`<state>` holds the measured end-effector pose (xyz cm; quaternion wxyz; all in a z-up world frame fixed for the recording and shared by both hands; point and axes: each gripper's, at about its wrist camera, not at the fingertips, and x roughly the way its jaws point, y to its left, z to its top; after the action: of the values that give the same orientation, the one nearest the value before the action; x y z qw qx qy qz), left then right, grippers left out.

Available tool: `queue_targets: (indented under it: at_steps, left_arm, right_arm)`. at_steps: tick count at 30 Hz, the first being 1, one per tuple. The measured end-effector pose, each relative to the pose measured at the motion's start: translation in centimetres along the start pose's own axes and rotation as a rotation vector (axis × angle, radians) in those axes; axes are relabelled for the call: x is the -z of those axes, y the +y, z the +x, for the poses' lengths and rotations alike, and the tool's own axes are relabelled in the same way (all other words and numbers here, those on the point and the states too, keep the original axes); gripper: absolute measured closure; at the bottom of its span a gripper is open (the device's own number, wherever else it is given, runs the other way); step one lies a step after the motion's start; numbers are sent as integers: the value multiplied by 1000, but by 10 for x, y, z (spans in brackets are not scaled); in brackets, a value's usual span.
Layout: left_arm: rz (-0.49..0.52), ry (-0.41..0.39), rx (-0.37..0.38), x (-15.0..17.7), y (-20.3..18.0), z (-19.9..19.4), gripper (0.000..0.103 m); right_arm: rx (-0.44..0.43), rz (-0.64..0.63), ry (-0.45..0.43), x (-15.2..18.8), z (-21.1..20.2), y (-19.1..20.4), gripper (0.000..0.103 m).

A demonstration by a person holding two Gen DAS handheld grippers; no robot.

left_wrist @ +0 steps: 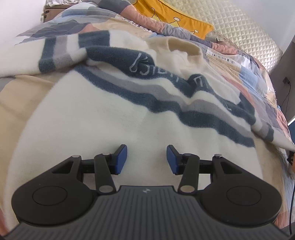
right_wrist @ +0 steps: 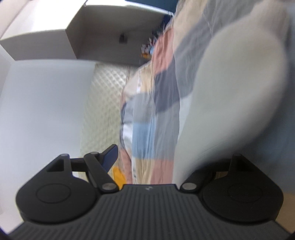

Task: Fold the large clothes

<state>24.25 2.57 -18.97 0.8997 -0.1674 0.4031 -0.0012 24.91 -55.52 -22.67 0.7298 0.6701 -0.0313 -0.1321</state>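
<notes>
The striped fleece sweater lies spread on the bed's patchwork quilt, collar toward one o'clock near the yellow pillow, hem nearest the camera; its long axis runs from six toward one o'clock. One sleeve lies across the chest at ten o'clock, so sleeve folding looks under way. The left hand-held gripper hovers released over the hem. The right hand-held gripper shows blurred cream fabric across its right side; I cannot tell whether it grips. Next, probably the other sleeve at three o'clock.
</notes>
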Motion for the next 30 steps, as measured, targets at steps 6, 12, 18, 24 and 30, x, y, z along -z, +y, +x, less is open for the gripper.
queue_targets:
  at_steps: [6, 12, 18, 24, 30]
  left_arm:
    - [-6, 0, 3, 0, 1, 0, 50]
    - [17, 0, -2, 1, -6, -1, 50]
    - [12, 1, -2, 3, -7, -1, 50]
    - [14, 2, -9, 3, -7, -1, 50]
    - [-1, -1, -11, 2, -5, -2, 50]
  right_arm:
    - [35, -43, -73, -4, -25, 6, 23]
    - [109, 92, -94, -8, -43, -16, 22]
    - [228, 174, -61, -5, -37, -41, 25]
    - [201, 97, 39, -7, -9, -41, 24]
    - [95, 193, 11, -20, -12, -59, 26]
